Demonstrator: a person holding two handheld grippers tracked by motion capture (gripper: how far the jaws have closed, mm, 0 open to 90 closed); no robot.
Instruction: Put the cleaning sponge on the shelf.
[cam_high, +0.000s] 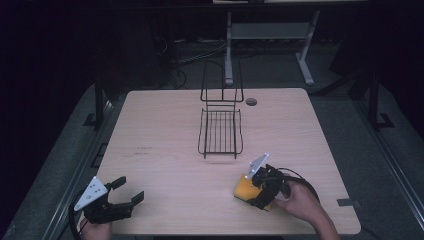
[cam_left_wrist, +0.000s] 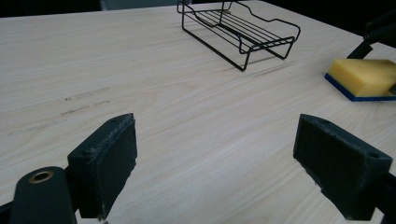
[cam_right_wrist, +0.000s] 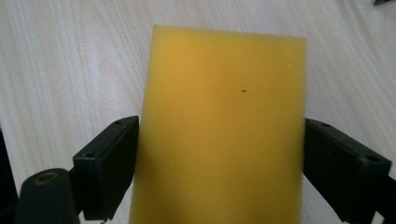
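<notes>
Black grippers (cam_high: 131, 190) (grey triangular plates)

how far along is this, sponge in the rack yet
Not yet. The wire rack stands empty mid-table. In hand: the right gripper straddles the yellow sponge, which lies flat on the table; whether the jaws press it is unclear. Left gripper is open, idle. Presumably lifting and placing remain.

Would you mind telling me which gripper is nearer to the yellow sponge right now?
Right. The right gripper is at the sponge, its jaws standing on either side of it. The left gripper is open at the table's opposite near corner, well apart from it.
</notes>
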